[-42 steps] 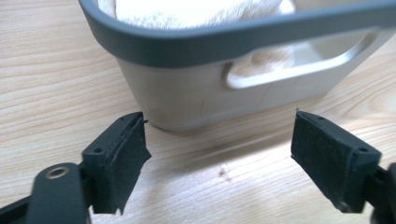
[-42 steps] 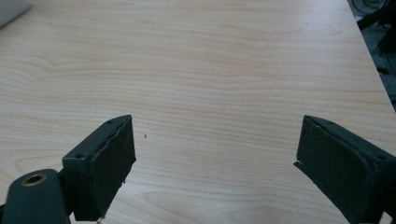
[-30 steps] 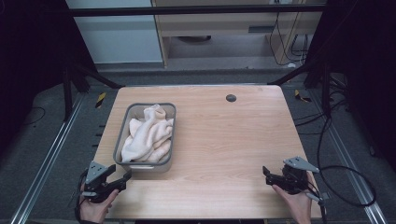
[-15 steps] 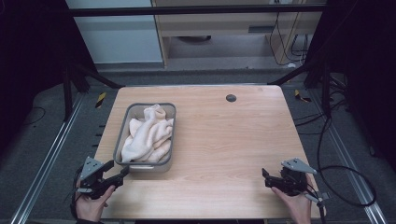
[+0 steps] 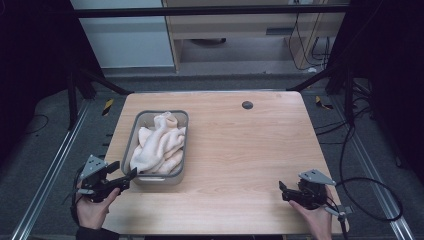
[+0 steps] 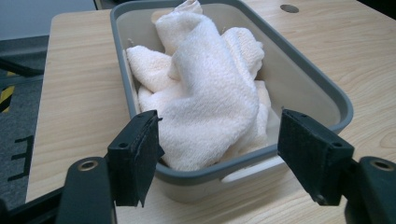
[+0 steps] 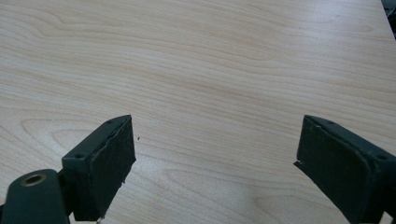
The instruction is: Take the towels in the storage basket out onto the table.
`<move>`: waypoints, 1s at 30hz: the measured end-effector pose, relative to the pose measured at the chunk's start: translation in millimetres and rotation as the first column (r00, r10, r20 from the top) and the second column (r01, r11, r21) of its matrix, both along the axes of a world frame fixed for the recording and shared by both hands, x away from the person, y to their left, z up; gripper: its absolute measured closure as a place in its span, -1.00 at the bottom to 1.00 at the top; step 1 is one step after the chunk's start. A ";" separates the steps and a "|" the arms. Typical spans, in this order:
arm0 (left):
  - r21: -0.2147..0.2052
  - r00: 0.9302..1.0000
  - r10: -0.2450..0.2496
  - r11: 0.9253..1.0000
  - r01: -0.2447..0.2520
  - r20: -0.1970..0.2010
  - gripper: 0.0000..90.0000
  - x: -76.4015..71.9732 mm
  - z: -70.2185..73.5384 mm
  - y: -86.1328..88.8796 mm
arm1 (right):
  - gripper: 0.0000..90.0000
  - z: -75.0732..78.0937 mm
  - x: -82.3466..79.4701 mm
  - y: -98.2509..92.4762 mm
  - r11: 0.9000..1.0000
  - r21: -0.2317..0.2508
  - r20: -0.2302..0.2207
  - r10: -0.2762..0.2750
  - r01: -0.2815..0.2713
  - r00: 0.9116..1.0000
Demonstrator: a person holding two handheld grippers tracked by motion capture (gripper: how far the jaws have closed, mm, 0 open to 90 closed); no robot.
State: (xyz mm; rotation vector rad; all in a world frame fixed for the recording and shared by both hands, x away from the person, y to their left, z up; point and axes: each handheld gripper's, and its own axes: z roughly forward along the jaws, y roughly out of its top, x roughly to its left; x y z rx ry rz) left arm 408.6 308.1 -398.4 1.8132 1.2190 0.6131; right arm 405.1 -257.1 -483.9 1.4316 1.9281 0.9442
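On the bench (image 5: 240,150), left of centre, sits a grey tub (image 5: 181,145) with a crumpled white towel (image 5: 159,146) piled inside; the left gripper (image 5: 125,176) hovers at its near end, jaws spread wide. Over at the near right edge, the right gripper (image 5: 283,191) hangs above bare wood, jaws apart too.

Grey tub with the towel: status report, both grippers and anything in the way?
Left gripper open, jaws at the grey tub's near end. Right gripper open, over bare table. White towel bunched inside tub, ungripped. Nothing in the way.
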 end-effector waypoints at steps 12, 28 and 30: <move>0.044 0.998 -0.052 0.998 0.053 -0.024 -0.41 23.4 20.7 -13.8 | -0.76 -0.2 0.2 -0.3 1.000 0.000 0.001 -0.002 0.002 1.000; 0.060 0.993 -0.082 0.994 0.087 -0.083 -0.46 59.9 31.9 -25.0 | -0.77 -1.5 2.4 -1.3 1.000 -0.008 0.003 0.004 -0.004 1.000; 0.063 0.992 -0.082 0.994 0.089 -0.097 -0.47 65.9 30.9 -27.3 | -0.77 -1.8 2.9 -1.0 1.000 -0.006 -0.001 0.006 -0.006 1.000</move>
